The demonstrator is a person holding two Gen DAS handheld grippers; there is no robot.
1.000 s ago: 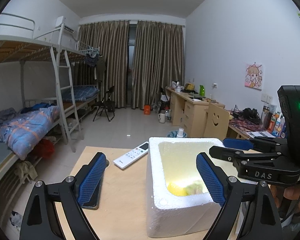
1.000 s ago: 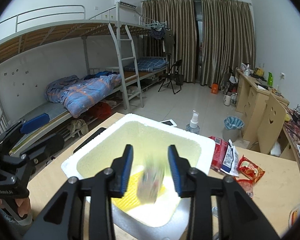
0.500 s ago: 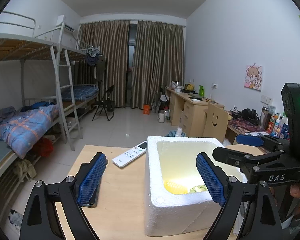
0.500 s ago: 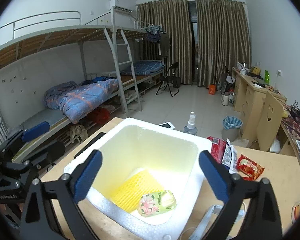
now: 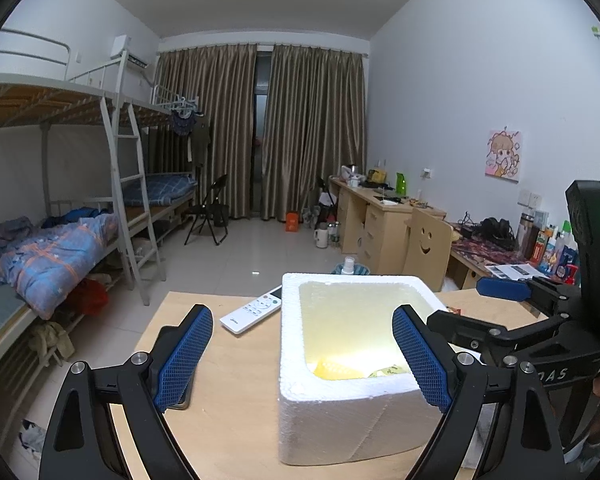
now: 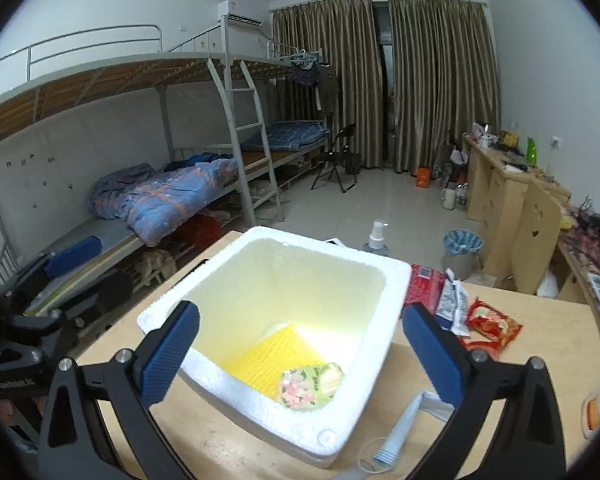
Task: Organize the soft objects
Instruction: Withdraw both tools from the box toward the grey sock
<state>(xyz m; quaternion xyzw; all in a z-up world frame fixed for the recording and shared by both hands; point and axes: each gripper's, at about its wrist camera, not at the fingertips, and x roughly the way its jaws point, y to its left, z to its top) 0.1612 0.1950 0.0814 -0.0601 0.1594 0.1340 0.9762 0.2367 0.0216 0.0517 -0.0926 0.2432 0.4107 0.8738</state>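
A white foam box (image 6: 384,292) stands on the wooden table; it also shows in the left wrist view (image 5: 340,412). Inside lie a yellow mesh pad (image 6: 278,362) and a green flowered soft packet (image 6: 308,384). My right gripper (image 6: 298,354) is open and empty above the box's near side. My left gripper (image 5: 302,354) is open and empty, held in front of the box's left wall. The right gripper's body (image 5: 540,328) shows at the right of the left wrist view.
Red snack packets (image 6: 488,324) and a silver packet (image 6: 450,300) lie right of the box. A blue-white tube (image 6: 400,428) lies near the front. A white remote (image 5: 254,310) and a black phone (image 5: 172,360) lie left of the box. A spray bottle (image 6: 376,236) stands behind.
My right gripper has opened wide and let the flowered packet fall into the box, then drawn back a little. My left gripper has barely moved.
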